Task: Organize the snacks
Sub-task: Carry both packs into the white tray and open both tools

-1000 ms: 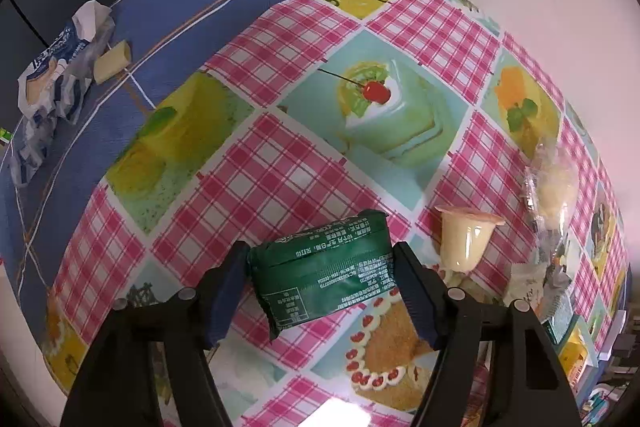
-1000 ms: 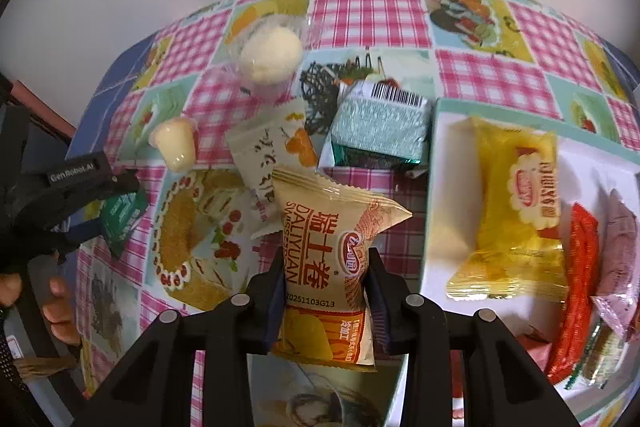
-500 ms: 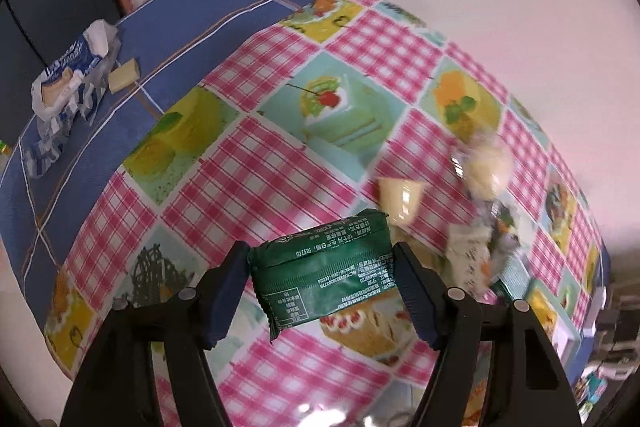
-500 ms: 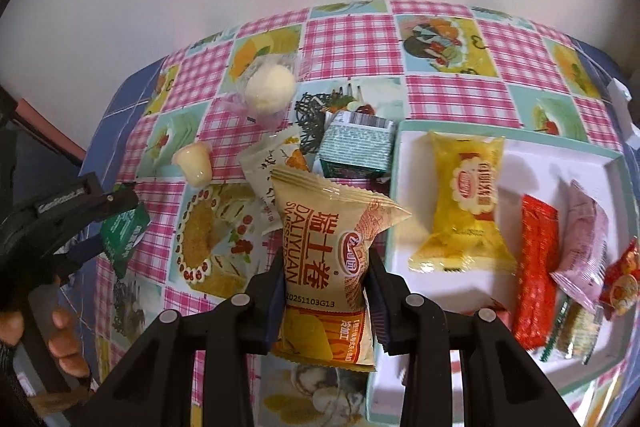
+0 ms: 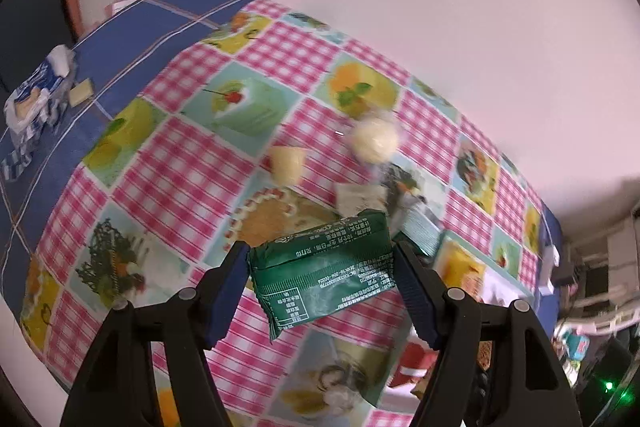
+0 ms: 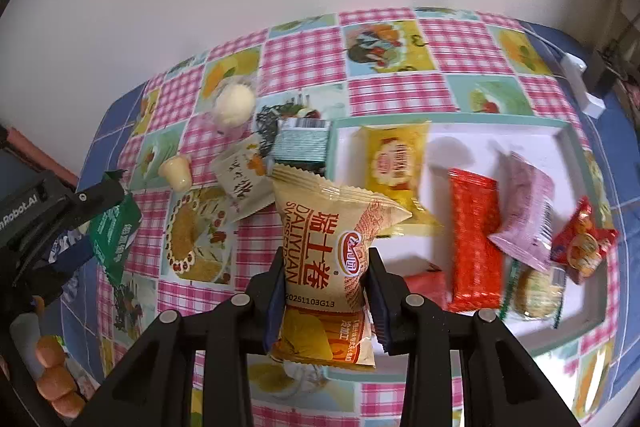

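Note:
My left gripper is shut on a dark green snack packet, held crosswise above the checked tablecloth; the same green packet shows at the left of the right wrist view. My right gripper is shut on a tan swiss-roll packet, lifted over the left edge of the white tray. In the tray lie a yellow packet, a red packet, a pink packet and others. Loose on the cloth are a jelly cup, a round white snack, a white sachet and a silver-green packet.
A blue-and-white bag with a small pale block lies at the table's far left on the blue cloth. A white wall stands behind the table. A person's fingers show at the lower left of the right wrist view. Clutter sits beyond the table's right end.
Both grippers rose and drew back, each keeping its packet. More of the tray has come into the right wrist view; the loose snacks slid towards the middle of the left wrist view.

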Motion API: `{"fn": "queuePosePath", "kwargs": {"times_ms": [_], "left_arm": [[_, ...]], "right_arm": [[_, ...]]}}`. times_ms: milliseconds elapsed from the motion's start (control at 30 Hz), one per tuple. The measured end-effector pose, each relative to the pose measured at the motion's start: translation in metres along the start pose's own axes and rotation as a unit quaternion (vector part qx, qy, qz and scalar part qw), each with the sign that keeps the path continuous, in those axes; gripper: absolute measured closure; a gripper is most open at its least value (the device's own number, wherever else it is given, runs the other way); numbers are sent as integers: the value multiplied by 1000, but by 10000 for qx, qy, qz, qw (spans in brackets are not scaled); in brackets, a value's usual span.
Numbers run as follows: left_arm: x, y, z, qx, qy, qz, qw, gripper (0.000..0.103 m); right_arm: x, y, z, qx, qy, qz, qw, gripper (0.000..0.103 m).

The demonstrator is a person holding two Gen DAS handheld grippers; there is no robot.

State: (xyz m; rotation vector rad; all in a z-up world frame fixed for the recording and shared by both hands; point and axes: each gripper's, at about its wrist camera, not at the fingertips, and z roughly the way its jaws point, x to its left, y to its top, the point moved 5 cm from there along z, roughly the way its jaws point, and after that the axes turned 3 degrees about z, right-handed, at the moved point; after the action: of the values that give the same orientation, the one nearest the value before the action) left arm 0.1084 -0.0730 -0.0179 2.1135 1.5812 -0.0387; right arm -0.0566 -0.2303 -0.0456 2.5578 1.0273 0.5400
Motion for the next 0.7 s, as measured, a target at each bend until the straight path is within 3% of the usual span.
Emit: {"fn": "queuePosePath", "kwargs": {"times_ms": [333, 700], "left_arm": [[-80, -41, -2, 83, -223, 1032, 9944, 30], [-164, -91, 18, 320, -444, 2192, 9741, 30]], "right_arm": [[-74, 6, -30, -407, -236, 898, 9948, 64], [-170, 9, -47, -553, -843, 1898, 9766, 64]]}}
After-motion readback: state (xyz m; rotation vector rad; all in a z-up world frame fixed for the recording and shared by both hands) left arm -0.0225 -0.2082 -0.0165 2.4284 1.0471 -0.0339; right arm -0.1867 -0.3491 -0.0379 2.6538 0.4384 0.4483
